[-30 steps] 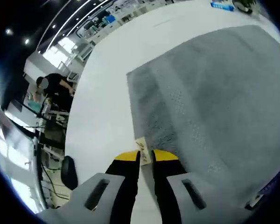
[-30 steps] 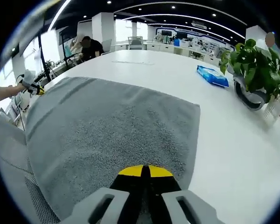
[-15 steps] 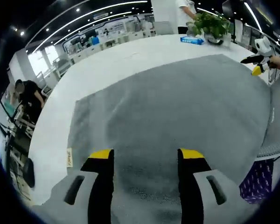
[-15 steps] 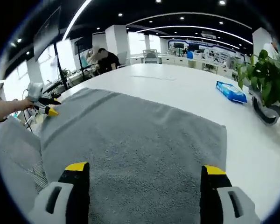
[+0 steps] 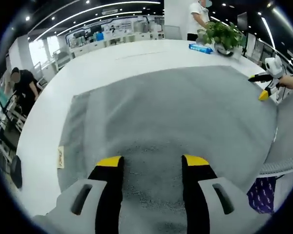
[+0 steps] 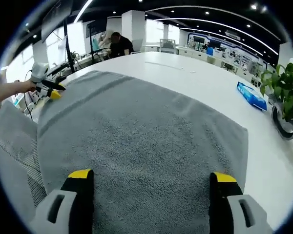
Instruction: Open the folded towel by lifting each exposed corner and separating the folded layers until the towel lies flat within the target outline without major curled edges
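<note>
Comparing with a second ago, we find both grippers have let go: the left gripper was pinched at the towel's corner by the label, the right gripper was closed on the near edge, and now each set of jaws stands wide apart with nothing between them, hovering over the cloth. The towel lies spread across the white table, one layer as far as we can tell, its far edge and both side edges lying straight. The label sits at the left near corner, flat on the table. We judge the unfolding essentially done; no outline is visible to us, so placement cannot be checked. The near edge runs under the jaws and over the table lip, so curl there cannot be ruled out.

Count: one towel, one label, two grippers (each also seen from the other's camera, held at opposite sides of the cloth), one blue packet, one potted plant. People in the background: two in the left gripper view, one in the right gripper view.
</note>
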The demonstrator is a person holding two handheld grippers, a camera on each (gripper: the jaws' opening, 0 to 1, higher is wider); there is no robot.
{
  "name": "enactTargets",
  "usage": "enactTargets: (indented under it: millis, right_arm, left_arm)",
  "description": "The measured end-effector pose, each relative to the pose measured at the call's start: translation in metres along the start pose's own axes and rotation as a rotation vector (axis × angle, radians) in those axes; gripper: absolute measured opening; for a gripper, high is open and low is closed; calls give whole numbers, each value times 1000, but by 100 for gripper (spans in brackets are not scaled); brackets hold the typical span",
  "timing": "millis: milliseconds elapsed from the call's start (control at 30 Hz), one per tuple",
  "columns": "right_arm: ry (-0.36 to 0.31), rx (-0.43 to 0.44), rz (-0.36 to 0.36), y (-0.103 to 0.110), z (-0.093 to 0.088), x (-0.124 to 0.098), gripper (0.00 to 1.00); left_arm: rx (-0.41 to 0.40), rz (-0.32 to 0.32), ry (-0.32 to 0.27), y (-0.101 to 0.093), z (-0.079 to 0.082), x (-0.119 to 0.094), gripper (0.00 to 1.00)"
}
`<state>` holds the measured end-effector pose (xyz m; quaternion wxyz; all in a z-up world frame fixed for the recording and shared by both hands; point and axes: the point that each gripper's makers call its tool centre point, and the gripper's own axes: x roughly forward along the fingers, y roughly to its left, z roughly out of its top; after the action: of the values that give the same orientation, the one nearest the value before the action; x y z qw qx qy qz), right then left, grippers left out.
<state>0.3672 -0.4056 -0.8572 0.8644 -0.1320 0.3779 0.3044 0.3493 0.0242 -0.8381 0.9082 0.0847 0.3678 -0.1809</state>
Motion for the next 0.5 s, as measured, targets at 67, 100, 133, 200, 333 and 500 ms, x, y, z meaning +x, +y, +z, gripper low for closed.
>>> enactTargets:
  millis: [67, 100, 133, 200, 333, 500]
  right_arm:
    - [-1, 10, -10, -7, -1, -1, 100]
    - [-2, 13, -12, -12, -1, -1, 100]
    - [-1, 15, -14, -15, -1, -1, 100]
    - [0, 22, -21, -26, -2, -1, 100]
    - [-6, 34, -32, -47, -3, -2, 100]
    - [-3, 50, -47, -67, -3, -1, 100]
  left_arm:
    - [9, -13, 3, -5, 6, 6, 49]
    - [10, -16, 4, -8, 11, 9, 49]
    - [15, -19, 3, -10, 13, 12, 49]
    - [23, -30, 5, -14, 21, 18, 50]
    - [26, -41, 4, -20, 34, 31, 50]
    - [33, -52, 11, -25, 46, 46, 49]
